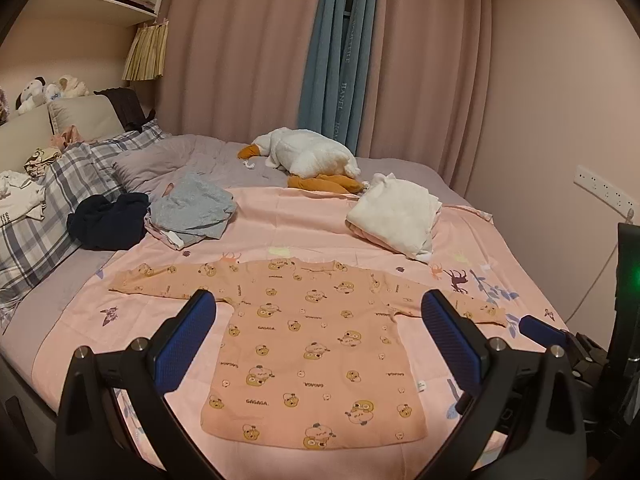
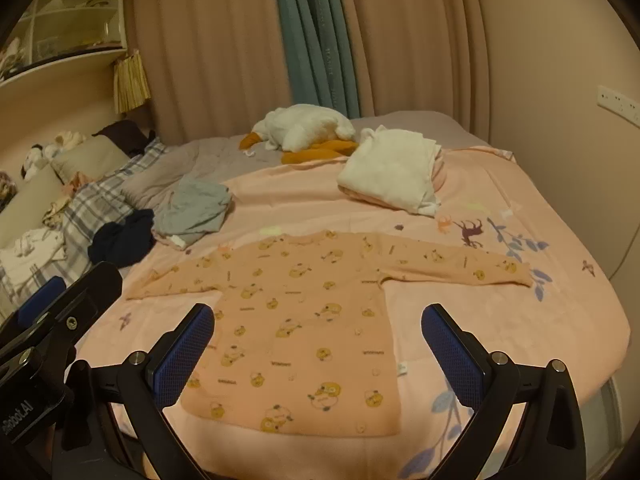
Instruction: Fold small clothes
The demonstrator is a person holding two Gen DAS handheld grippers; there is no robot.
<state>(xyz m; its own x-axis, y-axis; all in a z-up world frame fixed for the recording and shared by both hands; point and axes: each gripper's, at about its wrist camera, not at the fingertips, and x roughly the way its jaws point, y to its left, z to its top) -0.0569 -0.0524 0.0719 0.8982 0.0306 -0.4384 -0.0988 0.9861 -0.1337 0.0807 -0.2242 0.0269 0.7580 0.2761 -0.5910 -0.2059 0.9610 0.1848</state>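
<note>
A small peach long-sleeved shirt (image 1: 312, 344) (image 2: 304, 332) printed with cartoon animals lies flat and spread out on the pink blanket (image 1: 280, 216) (image 2: 520, 320), both sleeves stretched sideways. My left gripper (image 1: 320, 328) hovers open above the shirt's lower body, blue pads wide apart with nothing between them. My right gripper (image 2: 318, 340) is likewise open and empty above the shirt's hem area. In the left wrist view the right gripper's blue fingertip (image 1: 540, 330) shows at the right edge. The left gripper's body (image 2: 60, 320) appears at the left in the right wrist view.
A folded white garment (image 1: 396, 216) (image 2: 390, 170) sits at the back right. A grey garment (image 1: 192, 208) (image 2: 196, 208) and a dark one (image 1: 108, 220) (image 2: 122, 236) are heaped at the back left beside plaid pillows (image 1: 60, 200). A plush goose (image 1: 308, 156) (image 2: 304, 128) lies by the curtains.
</note>
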